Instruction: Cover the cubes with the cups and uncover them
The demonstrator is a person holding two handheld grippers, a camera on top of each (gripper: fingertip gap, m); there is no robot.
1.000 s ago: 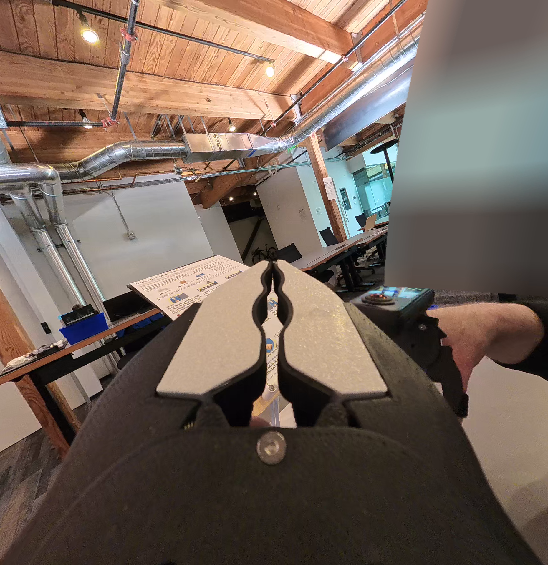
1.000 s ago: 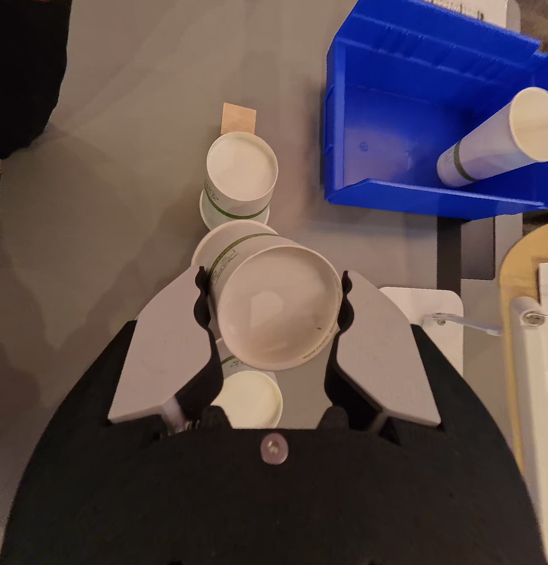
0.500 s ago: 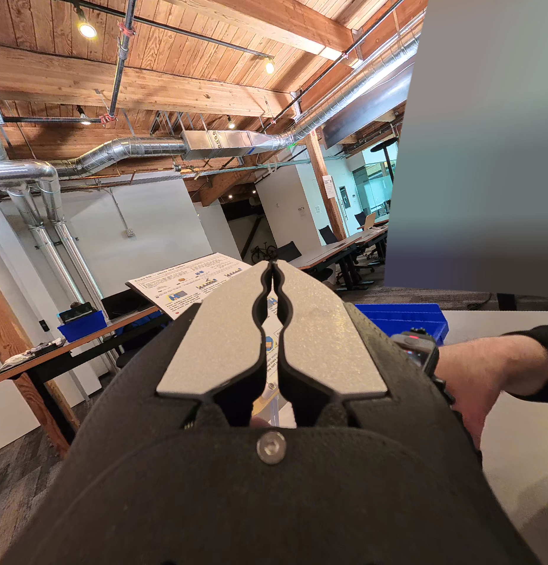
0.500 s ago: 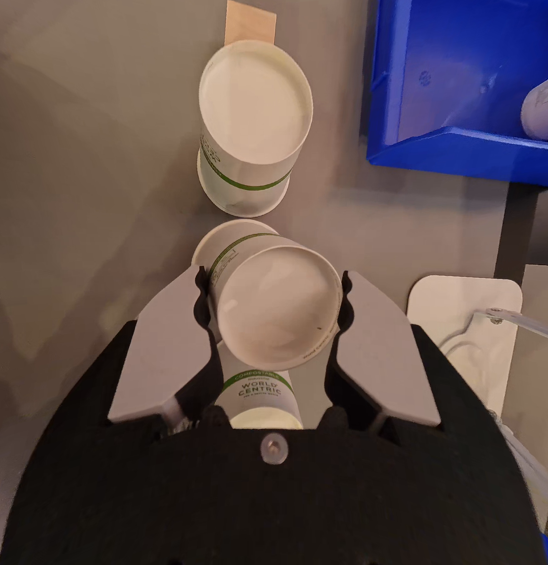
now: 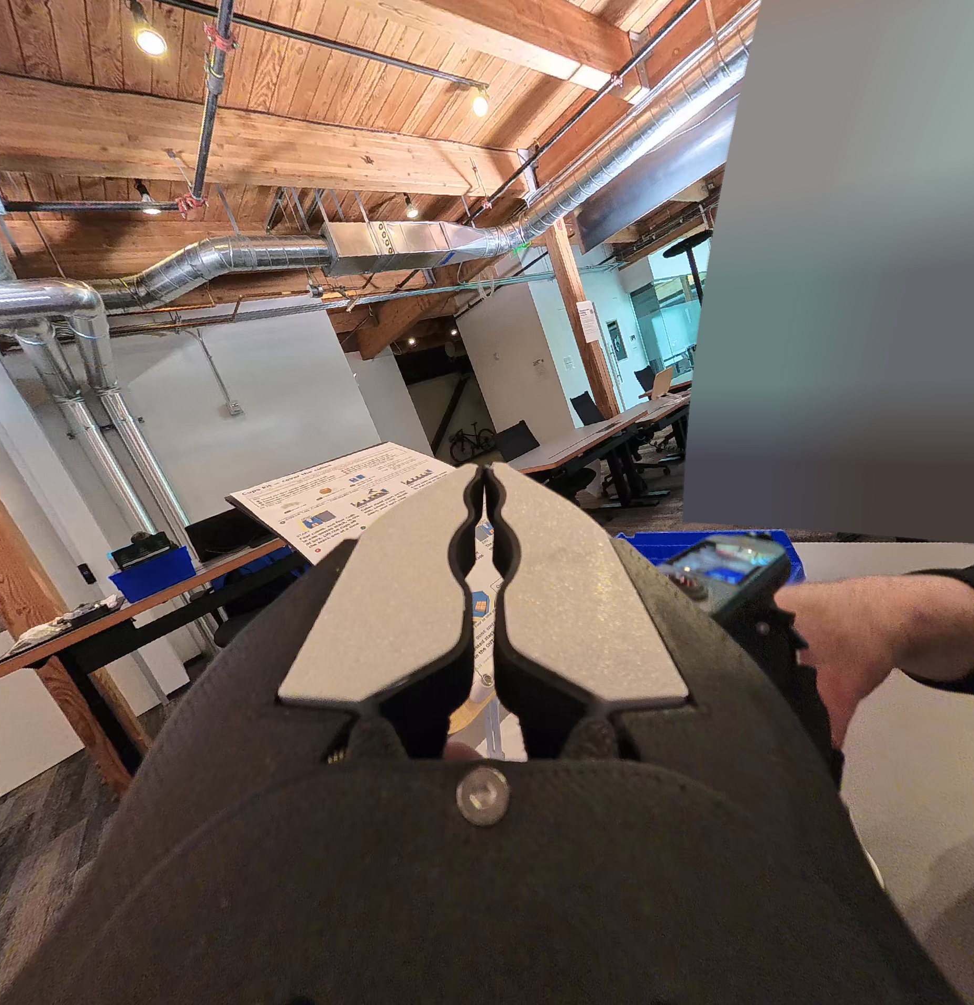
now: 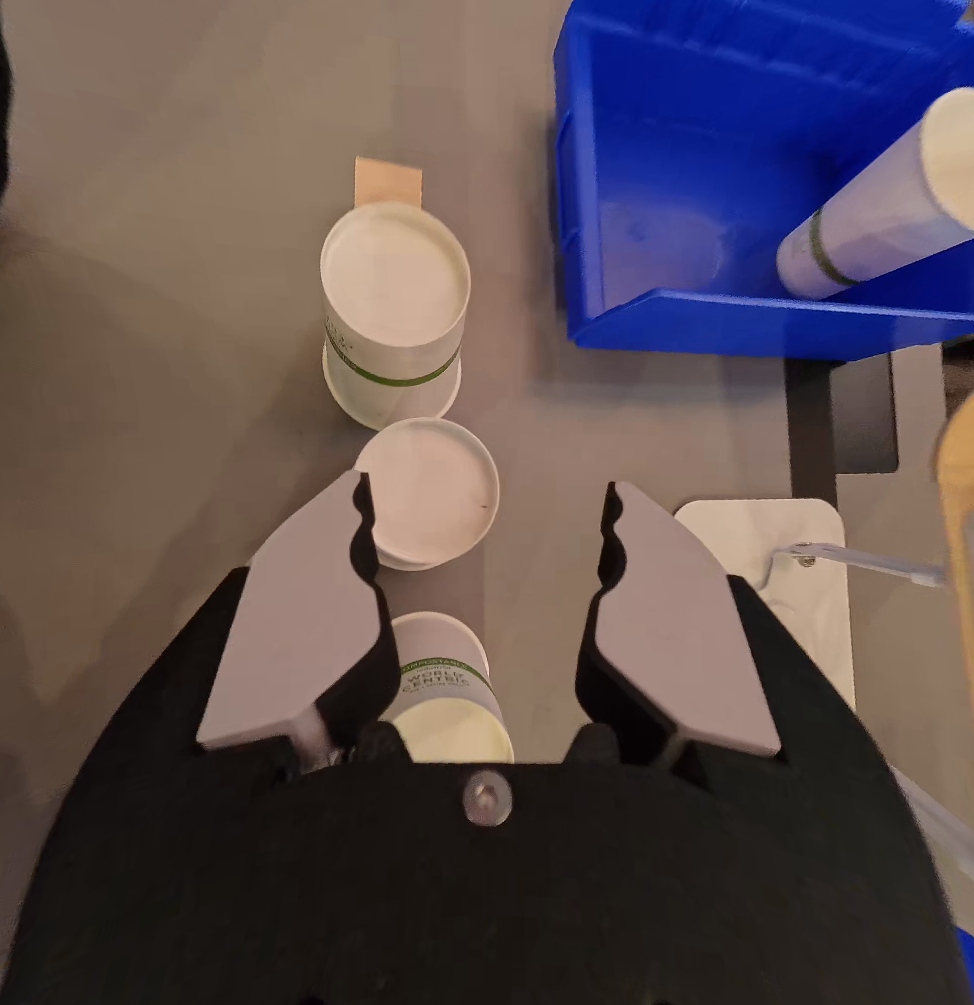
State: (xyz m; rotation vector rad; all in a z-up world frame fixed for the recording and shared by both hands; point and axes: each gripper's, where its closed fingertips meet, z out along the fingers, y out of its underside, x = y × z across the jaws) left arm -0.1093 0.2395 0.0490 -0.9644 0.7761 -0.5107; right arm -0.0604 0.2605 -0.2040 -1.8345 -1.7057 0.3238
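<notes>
Right gripper (image 6: pixel 484 535): jaws spread wide, gripping nothing, hanging above the grey counter (image 6: pixel 147 272). Three white cups in a row below, all upside down. Middle cup (image 6: pixel 435 489) just ahead of the left finger's tip, partly hidden by it, left of the gap's centre line. Far cup (image 6: pixel 395 321) beyond it, touching or nearly touching its rim, green band visible on the side. Near cup (image 6: pixel 452 701) between the jaws close to the gripper body, beside the left finger. Wooden cube (image 6: pixel 389 179) peeking out past the far cup; cannot tell whether cubes sit under the other cups. Blue bin (image 6: pixel 718 321) ahead and right of the jaws, holding a stack of cups (image 6: pixel 876 201) leaning over its front wall. White plate-like base (image 6: pixel 762 544) right of the right finger.

Left gripper (image 5: pixel 484 481): jaws closed, empty, pointed up toward a room with wooden ceiling. Printed sheet (image 5: pixel 332 500) on a stand behind the fingers. Hand (image 5: pixel 876 641) to the right of the jaws, wrapped round the other gripper's handle.
</notes>
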